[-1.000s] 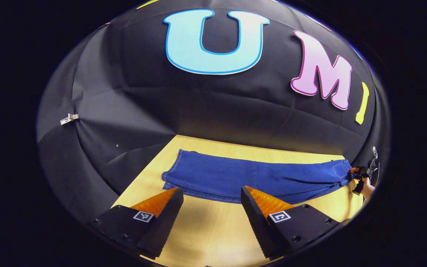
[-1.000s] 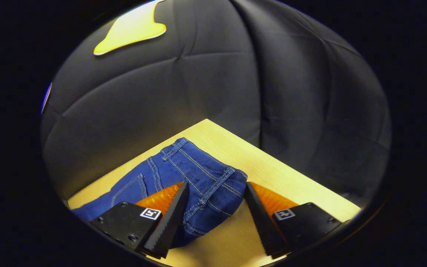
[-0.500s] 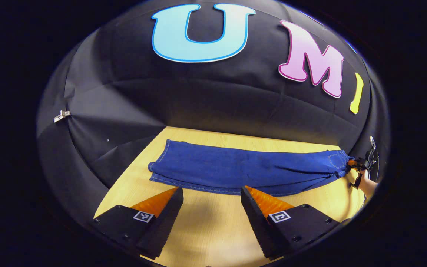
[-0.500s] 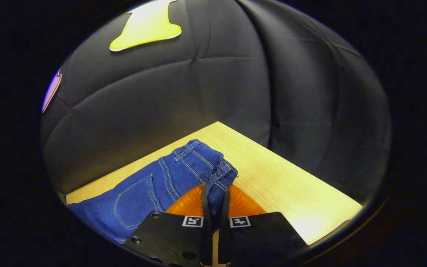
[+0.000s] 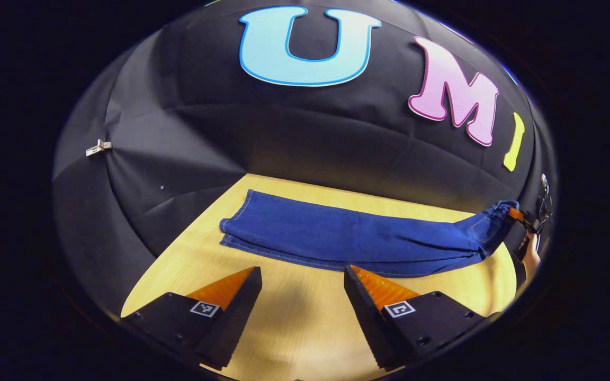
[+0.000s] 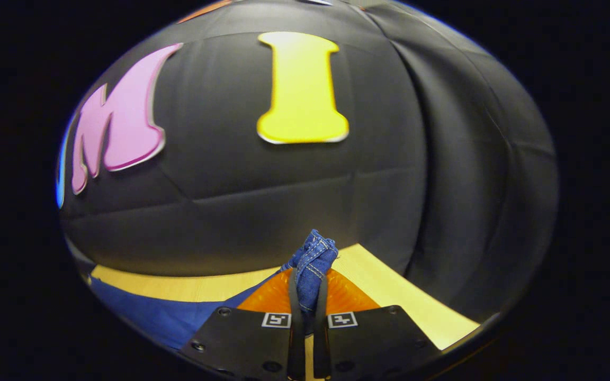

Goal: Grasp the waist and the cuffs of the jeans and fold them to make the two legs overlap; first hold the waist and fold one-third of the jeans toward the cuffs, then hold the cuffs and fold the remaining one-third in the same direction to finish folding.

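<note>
Right hand-held gripper (image 6: pixel 305 296) clamping jeans (image 5: pixel 347 238) waist, left one (image 5: pixel 299 288) released, wooden table (image 5: pixel 294 328), black cloth wall (image 5: pixel 284 143)

The right hand-held gripper (image 6: pixel 305 296) has lifted the jeans' waist (image 6: pixel 313 259) off the table (image 6: pixel 389 288).

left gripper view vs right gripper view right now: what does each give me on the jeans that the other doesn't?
Left gripper view: the jeans lie full length on the table, cuffs flat at the far end, the left gripper open above bare wood.
Right gripper view: the right gripper is shut on the bunched waist, close up.
Both: blue denim on the wooden table, the waist end raised off it.
</note>
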